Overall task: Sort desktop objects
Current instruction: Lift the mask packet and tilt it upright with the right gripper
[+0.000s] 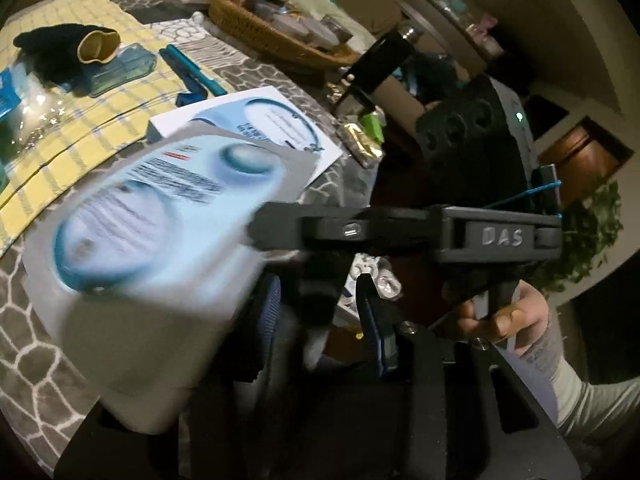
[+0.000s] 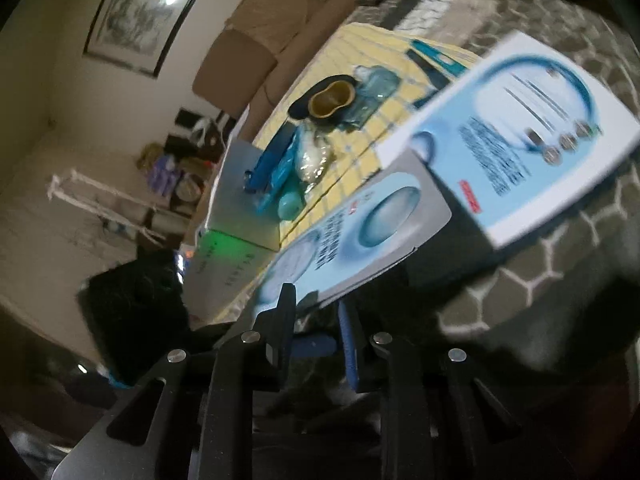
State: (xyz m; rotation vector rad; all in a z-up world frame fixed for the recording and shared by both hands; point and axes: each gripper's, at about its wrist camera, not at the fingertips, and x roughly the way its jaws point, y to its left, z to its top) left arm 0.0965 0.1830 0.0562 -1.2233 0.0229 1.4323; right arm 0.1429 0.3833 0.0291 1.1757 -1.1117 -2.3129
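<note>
A grey and light-blue packet [image 1: 152,216] [image 2: 352,232] hangs above the table, blurred by motion. My right gripper [image 1: 264,232] [image 2: 316,304] is shut on its edge and enters the left wrist view from the right. My left gripper [image 1: 316,304] sits low behind the packet; its fingers are mostly hidden. A white and blue leaflet box [image 1: 276,120] [image 2: 516,128] lies on the grey patterned tablecloth [image 1: 24,344]. On the yellow checked cloth [image 1: 80,136] lie a dark glove [image 1: 64,48], a clear blue case [image 1: 120,68] and teal pens [image 1: 192,68].
A wicker basket [image 1: 256,28] of small items stands at the back. A gold wrapped packet [image 1: 360,140] and a black clip lie near the table edge. A grey box [image 2: 244,188] holding blue items sits at the table's far left end in the right wrist view.
</note>
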